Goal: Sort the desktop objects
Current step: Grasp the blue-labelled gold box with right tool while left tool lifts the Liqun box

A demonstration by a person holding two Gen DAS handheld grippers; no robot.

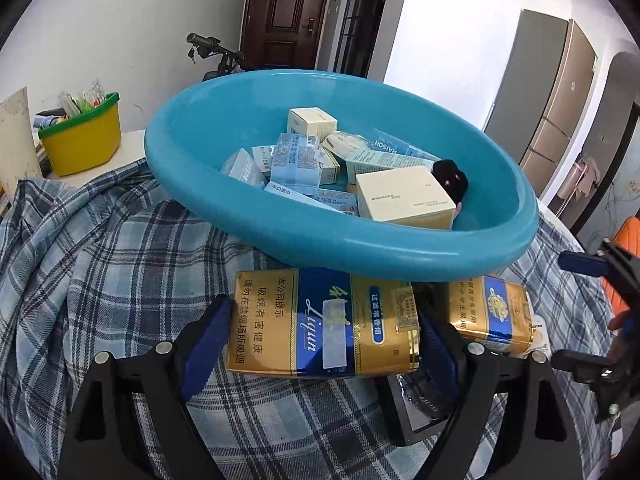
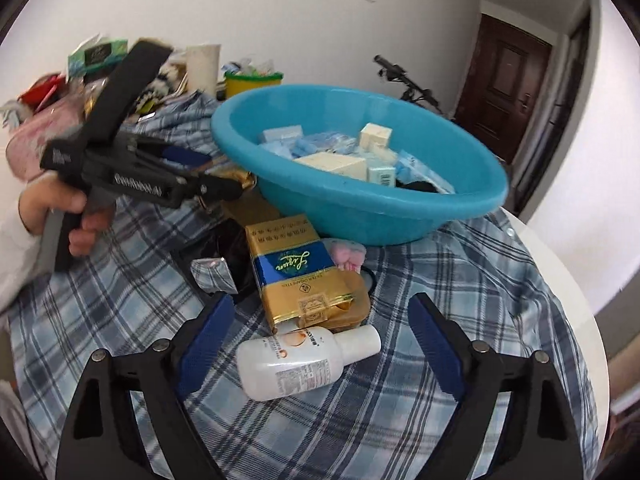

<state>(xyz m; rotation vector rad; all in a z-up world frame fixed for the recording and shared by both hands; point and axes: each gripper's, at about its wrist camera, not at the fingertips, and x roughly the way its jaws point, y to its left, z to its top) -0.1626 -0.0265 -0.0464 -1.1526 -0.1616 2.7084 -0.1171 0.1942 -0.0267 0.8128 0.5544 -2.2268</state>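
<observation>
Left gripper (image 1: 322, 340): a gold-and-blue Liqun cigarette carton (image 1: 320, 322) is bracketed across its length by the blue pads, which meet its two ends; it is judged to be gripped, the jaws being held wide by the carton itself.
Right gripper (image 2: 320, 344): the jaws stand apart around a white lotion bottle (image 2: 304, 360); a clear gap is seen on each side, so nothing is held.
Carton, place: it lies on the plaid cloth (image 1: 100, 260), just before the rim of the blue basin (image 1: 400, 248).
Second carton (image 2: 298, 276): it is seen just beyond the bottle, propped on a tan case whose kind cannot be told.
Carton, handling: it is judged light, stiff along its length, with a glossy wrapper that may slip; the soft end flaps could crumple under an end-to-end squeeze.
Bottle, place: it lies on its side on the cloth, cap toward the right pad.
Bottle, handling: smooth plastic, round, likely to roll; it is best taken across the body at mid-length, not at the narrow cap.
Basin: small boxes (image 1: 404, 196) are already piled inside.
</observation>
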